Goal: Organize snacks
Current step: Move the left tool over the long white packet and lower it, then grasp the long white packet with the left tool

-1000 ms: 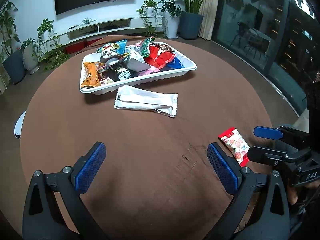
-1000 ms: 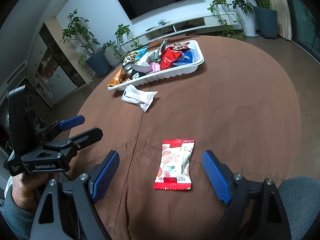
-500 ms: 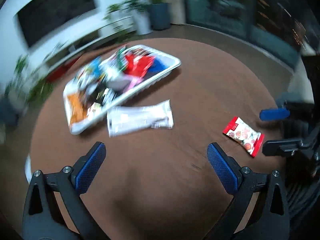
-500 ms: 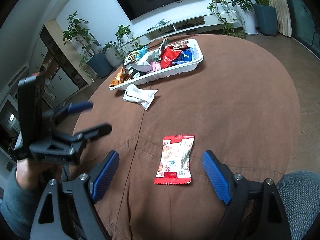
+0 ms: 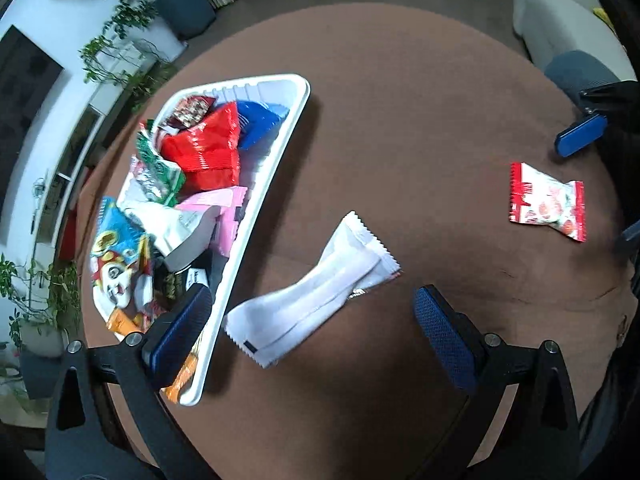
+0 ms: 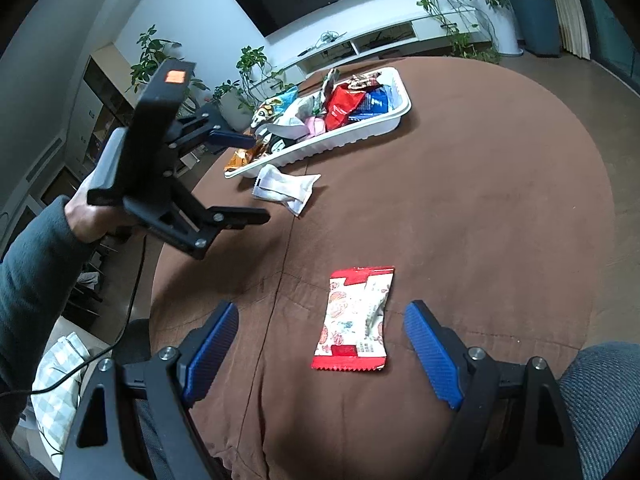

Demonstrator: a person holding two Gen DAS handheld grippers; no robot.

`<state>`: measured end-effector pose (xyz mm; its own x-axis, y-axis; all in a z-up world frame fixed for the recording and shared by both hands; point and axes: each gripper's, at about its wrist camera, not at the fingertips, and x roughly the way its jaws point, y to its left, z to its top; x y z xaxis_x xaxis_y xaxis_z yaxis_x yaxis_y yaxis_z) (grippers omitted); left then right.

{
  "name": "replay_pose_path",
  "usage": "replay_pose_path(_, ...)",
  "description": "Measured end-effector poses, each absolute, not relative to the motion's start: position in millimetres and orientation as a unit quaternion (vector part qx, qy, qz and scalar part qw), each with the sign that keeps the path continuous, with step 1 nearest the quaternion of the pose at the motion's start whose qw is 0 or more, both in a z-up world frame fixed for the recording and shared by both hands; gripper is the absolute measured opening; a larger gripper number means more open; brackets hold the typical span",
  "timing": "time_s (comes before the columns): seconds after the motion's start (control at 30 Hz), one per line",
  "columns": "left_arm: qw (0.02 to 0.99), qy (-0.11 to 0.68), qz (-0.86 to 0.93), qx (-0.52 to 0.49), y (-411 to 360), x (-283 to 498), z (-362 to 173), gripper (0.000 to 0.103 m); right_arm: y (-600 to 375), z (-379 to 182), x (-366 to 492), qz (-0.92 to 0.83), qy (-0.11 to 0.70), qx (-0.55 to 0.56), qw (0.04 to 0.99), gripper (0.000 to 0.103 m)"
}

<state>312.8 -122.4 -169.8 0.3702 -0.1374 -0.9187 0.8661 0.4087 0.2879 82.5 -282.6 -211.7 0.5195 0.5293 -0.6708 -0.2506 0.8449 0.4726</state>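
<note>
**Two loose snack packets lie outside the tray, both claws spread**

A round table [image 6: 480, 208] under a brown cloth fills most of both views. Toward its far side sits a long white tray [image 6: 360, 130] piled with snack packets: a red one, a blue one, a pink one, a green-and-white one, and one with a cartoon face.

The left claw [image 5: 312, 320], held by a hand in a dark sleeve, hangs tilted down above the table with its jaws spread and nothing between the pads. One blue pad sits over the near end of the tray, the other over bare cloth.

The right claw [image 6: 320, 348] is also spread wide, gripping nothing.

A long white packet [image 5: 316, 296] lies flat on the cloth just beside the tray's long edge, below the left claw's gap.

A smaller red-and-white packet [image 6: 356, 320] lies flat on the near part of the table, well apart from the tray, framed between the right claw's pads without touching either.
</note>
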Motion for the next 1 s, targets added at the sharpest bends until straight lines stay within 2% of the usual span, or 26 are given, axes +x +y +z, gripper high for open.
replay_pose_path(0.17, 0.684, 0.458, -0.353, 0.445, -131.6, 328.6, -193.4, 0.102, -284.8, -216.5, 85.9, 0.223, 0.444, 0.166, 0.852, 0.087)
replay_pose_path(0.4, 0.672, 0.475, -0.364, 0.436, -131.5, 344.1, -193.6, 0.101, -284.8, -218.9, 87.5, 0.222, 0.449, 0.167, 0.849, 0.087)
replay_pose_path(0.43, 0.66, 0.486, -0.374, 0.434, -129.7, 343.0, -194.0, 0.09, -284.8, -219.2, 87.4, 0.221, 0.45, 0.166, 0.849, 0.087)
replay_pose_path(0.47, 0.643, 0.514, -0.384, 0.417, -127.7, 344.4, -196.0, 0.086, -284.8, -219.2, 87.6, 0.22, 0.451, 0.166, 0.849, 0.087)
replay_pose_path(0.5, 0.643, 0.527, -0.39, 0.396, -125.6, 347.2, -194.5, 0.073, -284.6, -219.9, 88.0, 0.219, 0.451, 0.166, 0.849, 0.087)
replay_pose_path(0.53, 0.638, 0.539, -0.396, 0.382, -122.8, 348.6, -194.1, 0.068, -284.6, -220.2, 87.6, 0.219, 0.452, 0.165, 0.849, 0.087)
replay_pose_path(0.9, 0.677, 0.541, -0.379, 0.325, -125.3, 352.5, -192.2, 0.069, -283.0, -218.8, 87.4, 0.206, 0.451, 0.156, 0.854, 0.087)
replay_pose_path(1.0, 0.686, 0.544, -0.37, 0.312, -126.7, 355.1, -191.3, 0.066, -281.4, -218.9, 87.3, 0.204, 0.454, 0.15, 0.854, 0.087)
